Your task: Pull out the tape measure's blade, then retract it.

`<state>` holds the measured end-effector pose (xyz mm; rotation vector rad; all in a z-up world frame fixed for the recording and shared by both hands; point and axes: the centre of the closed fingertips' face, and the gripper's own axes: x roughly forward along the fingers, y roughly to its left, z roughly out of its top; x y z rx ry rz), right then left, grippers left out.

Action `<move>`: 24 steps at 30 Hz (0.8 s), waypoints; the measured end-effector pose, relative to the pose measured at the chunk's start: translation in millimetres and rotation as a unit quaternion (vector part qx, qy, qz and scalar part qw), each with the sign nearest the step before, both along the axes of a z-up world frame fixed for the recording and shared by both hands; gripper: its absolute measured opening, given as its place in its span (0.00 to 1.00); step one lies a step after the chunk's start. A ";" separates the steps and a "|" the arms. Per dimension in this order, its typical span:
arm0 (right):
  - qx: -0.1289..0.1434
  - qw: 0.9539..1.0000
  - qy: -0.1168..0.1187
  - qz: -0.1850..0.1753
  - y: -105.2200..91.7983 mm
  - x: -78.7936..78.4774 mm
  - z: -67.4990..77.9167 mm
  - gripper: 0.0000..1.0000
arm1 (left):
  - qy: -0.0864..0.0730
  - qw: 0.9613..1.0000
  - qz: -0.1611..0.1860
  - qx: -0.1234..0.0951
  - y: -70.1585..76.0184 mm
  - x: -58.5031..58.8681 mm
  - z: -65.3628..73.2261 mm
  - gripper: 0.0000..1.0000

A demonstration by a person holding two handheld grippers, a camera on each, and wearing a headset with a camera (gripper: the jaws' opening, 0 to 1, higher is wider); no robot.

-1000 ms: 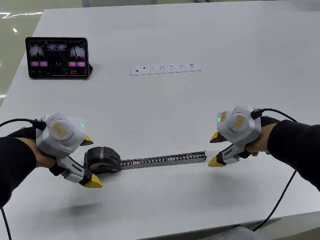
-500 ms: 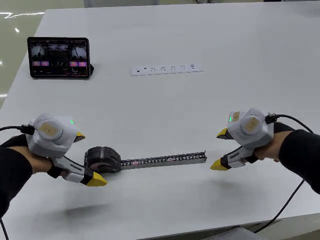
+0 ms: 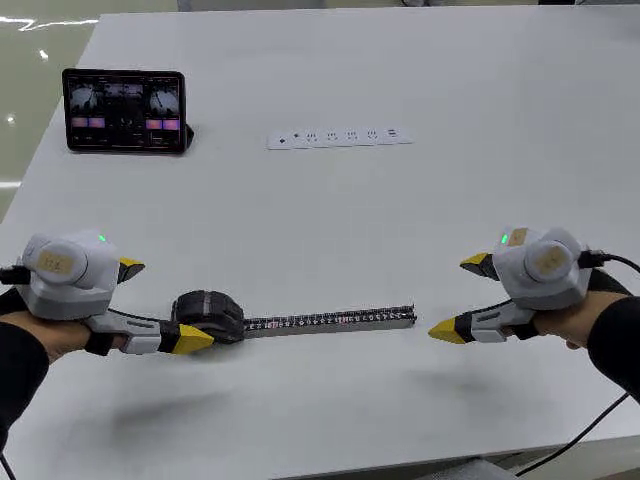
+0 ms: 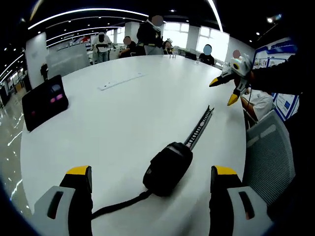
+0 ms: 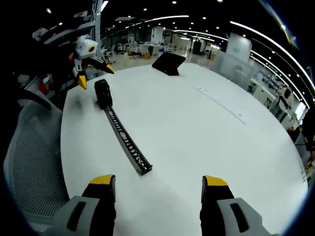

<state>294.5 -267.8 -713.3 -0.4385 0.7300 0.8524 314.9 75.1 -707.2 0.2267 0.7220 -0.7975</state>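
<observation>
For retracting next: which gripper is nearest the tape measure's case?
The left gripper, open beside the case; the right gripper hovers past the blade tip.

Open-plan office hall: large white table (image 3: 330, 230), mesh chair (image 5: 27, 162), ceiling strip lights (image 5: 256, 32), far desks (image 5: 142, 49).

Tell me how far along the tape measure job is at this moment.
Done: the blade lies pulled out on the table. In hand: nothing; the right gripper is open, clear of the blade's tip, and the left gripper is open beside the case. Left: retracting the blade.
</observation>
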 end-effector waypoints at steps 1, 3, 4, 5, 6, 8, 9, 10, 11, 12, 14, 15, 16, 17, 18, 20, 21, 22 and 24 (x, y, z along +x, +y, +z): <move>0.006 1.000 0.003 -0.004 -1.0 -2.4 0.5 0.70 | -0.002 1.000 0.005 0.002 2.4 -0.1 0.1 0.99; 0.009 1.000 0.005 -0.016 -6.9 -6.4 0.5 0.72 | -0.010 1.000 0.016 0.002 6.8 -1.0 2.1 0.99; 0.012 1.000 0.003 -0.020 -8.5 -7.9 1.2 0.72 | -0.013 1.000 0.018 0.002 8.4 -1.8 2.8 0.99; 0.018 0.999 0.003 -0.027 -11.1 -11.1 1.6 0.74 | -0.018 1.000 0.020 -0.001 9.9 -3.3 4.6 0.99; 0.022 0.999 0.005 -0.034 -12.9 -13.6 1.5 0.74 | -0.021 1.000 0.022 -0.005 10.4 -3.9 6.1 0.99; 0.029 0.999 0.004 -0.044 -17.1 -19.0 2.1 0.75 | -0.023 0.999 0.030 -0.013 13.2 -7.4 8.7 0.99; 0.038 0.998 0.003 -0.052 -18.8 -21.5 3.0 0.76 | -0.042 0.998 0.035 -0.031 11.9 -7.0 16.4 0.99; 0.041 0.997 0.002 -0.058 -20.8 -22.9 3.4 0.77 | -0.043 0.998 0.041 -0.029 14.7 -8.2 16.9 0.99; 0.042 0.997 0.000 -0.063 -22.9 -24.2 3.9 0.78 | -0.042 0.998 0.043 -0.028 16.5 -10.1 16.8 0.99; 0.046 0.996 -0.004 -0.072 -25.4 -25.9 6.0 0.79 | -0.047 0.997 0.049 -0.029 19.3 -11.3 17.6 0.99; 0.058 0.994 -0.008 -0.089 -30.2 -29.3 10.4 0.81 | -0.047 0.997 0.060 -0.032 24.0 -14.2 16.9 0.99; 0.061 0.994 -0.013 -0.091 -32.1 -30.9 12.2 0.82 | -0.045 0.996 0.063 -0.034 25.8 -15.9 16.2 0.99; 0.062 0.994 -0.016 -0.092 -33.5 -33.4 13.4 0.82 | -0.045 0.996 0.065 -0.036 27.3 -17.9 15.9 0.99; 0.061 0.994 -0.016 -0.092 -35.4 -37.9 13.6 0.83 | -0.049 0.996 0.067 -0.037 29.7 -20.9 16.2 0.99; 0.059 0.994 -0.016 -0.092 -36.6 -40.5 13.4 0.83 | -0.051 0.996 0.067 -0.039 30.8 -23.3 16.5 0.99; 0.059 0.994 -0.017 -0.093 -39.4 -44.9 13.6 0.85 | -0.054 0.996 0.064 -0.041 33.2 -29.2 15.1 0.99; 0.061 0.994 -0.017 -0.094 -40.0 -46.3 13.7 0.86 | -0.055 0.996 0.063 -0.037 34.9 -30.7 12.9 0.99; 0.065 0.993 -0.014 -0.094 -40.7 -48.1 13.0 0.86 | -0.056 0.996 0.061 -0.025 38.4 -34.4 9.0 0.99; 0.057 0.994 -0.019 -0.088 -40.8 -50.3 9.8 0.87 | -0.065 0.996 0.059 -0.027 39.9 -38.2 8.2 0.99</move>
